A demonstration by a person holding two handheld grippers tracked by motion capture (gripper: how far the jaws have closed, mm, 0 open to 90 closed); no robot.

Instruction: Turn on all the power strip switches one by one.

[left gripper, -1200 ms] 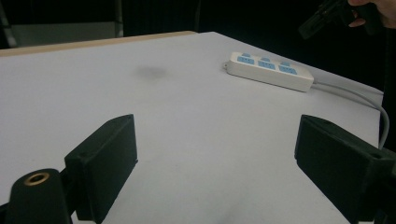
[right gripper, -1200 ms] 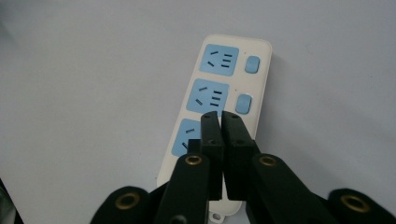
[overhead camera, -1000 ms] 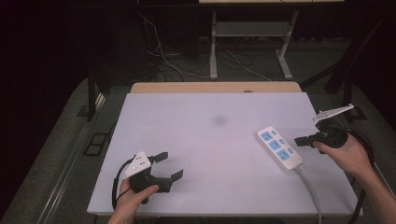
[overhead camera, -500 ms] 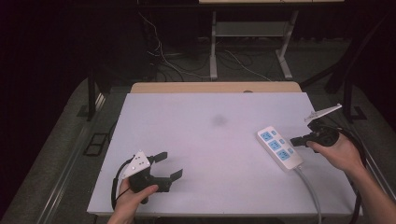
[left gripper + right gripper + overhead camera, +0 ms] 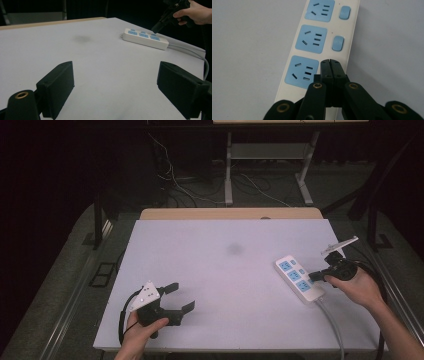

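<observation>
A white power strip (image 5: 299,278) with three blue sockets and blue switches lies at the right of the white table (image 5: 220,270); its grey cable (image 5: 332,320) runs toward the front edge. My right gripper (image 5: 314,276) is shut with nothing between its jaws, and its tip hovers over the strip (image 5: 317,40) beside the nearest socket, where that socket's switch would be. The same gripper (image 5: 156,27) appears above the strip (image 5: 145,37) in the left gripper view. My left gripper (image 5: 181,298) rests open near the front left of the table, holding nothing.
A faint dark smudge (image 5: 234,249) marks the table's middle. A tan board edge (image 5: 230,214) runs along the table's far side. Cables and metal stand legs (image 5: 229,175) lie on the dark floor beyond.
My right gripper has crept left and down onto the power strip's near end. The left gripper has stayed put.
</observation>
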